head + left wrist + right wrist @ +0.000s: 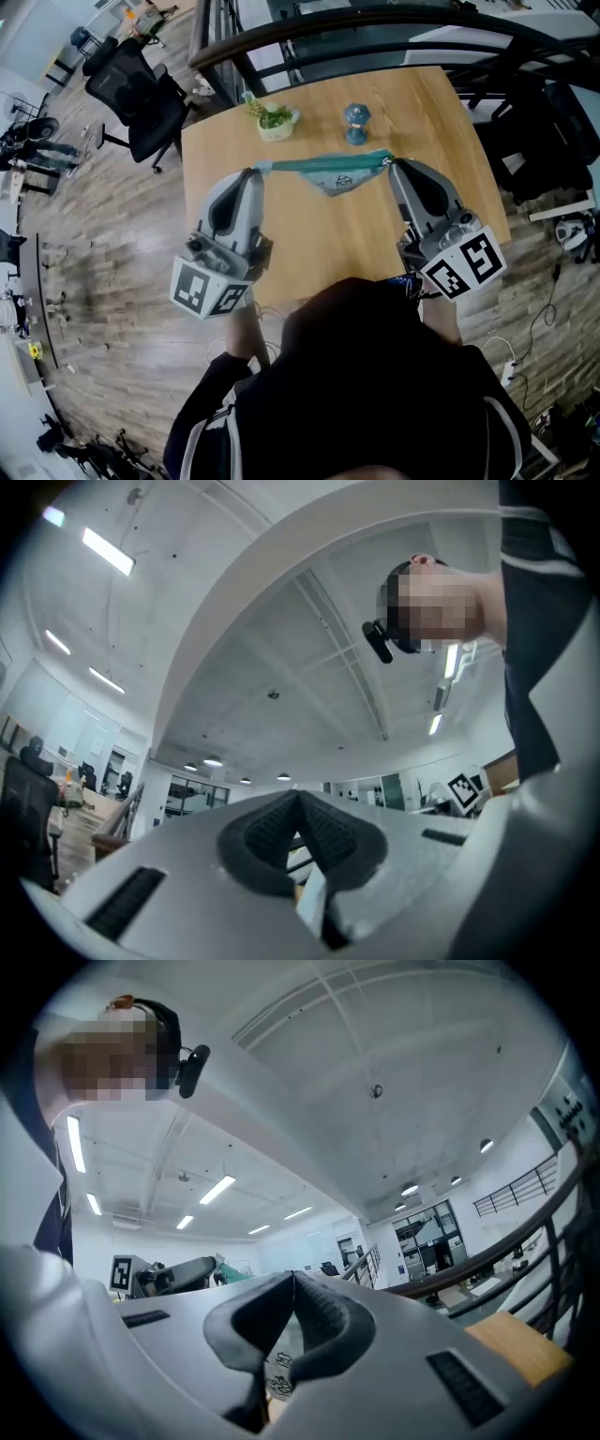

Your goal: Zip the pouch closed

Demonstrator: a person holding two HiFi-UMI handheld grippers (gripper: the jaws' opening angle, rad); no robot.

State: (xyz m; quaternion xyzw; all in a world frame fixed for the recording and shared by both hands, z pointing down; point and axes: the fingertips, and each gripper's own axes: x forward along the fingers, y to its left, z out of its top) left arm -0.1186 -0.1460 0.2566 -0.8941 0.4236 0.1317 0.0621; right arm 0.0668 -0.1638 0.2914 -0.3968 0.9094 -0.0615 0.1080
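Observation:
A teal zip pouch (333, 173) hangs stretched in the air between my two grippers, above the wooden table (309, 248). My left gripper (251, 172) is shut on the pouch's left end. My right gripper (392, 164) is shut on its right end. In the left gripper view the jaws (300, 803) meet, with a pale strip of pouch (311, 892) pinched below them. In the right gripper view the shut jaws (293, 1279) pinch printed pouch fabric (279, 1358). Whether the zip pull is in that grip I cannot tell.
A small potted plant (275, 120) and a blue figurine (356, 123) stand at the table's far side, just beyond the pouch. A black office chair (141, 94) is off the far left corner. A dark railing (375, 23) runs behind the table.

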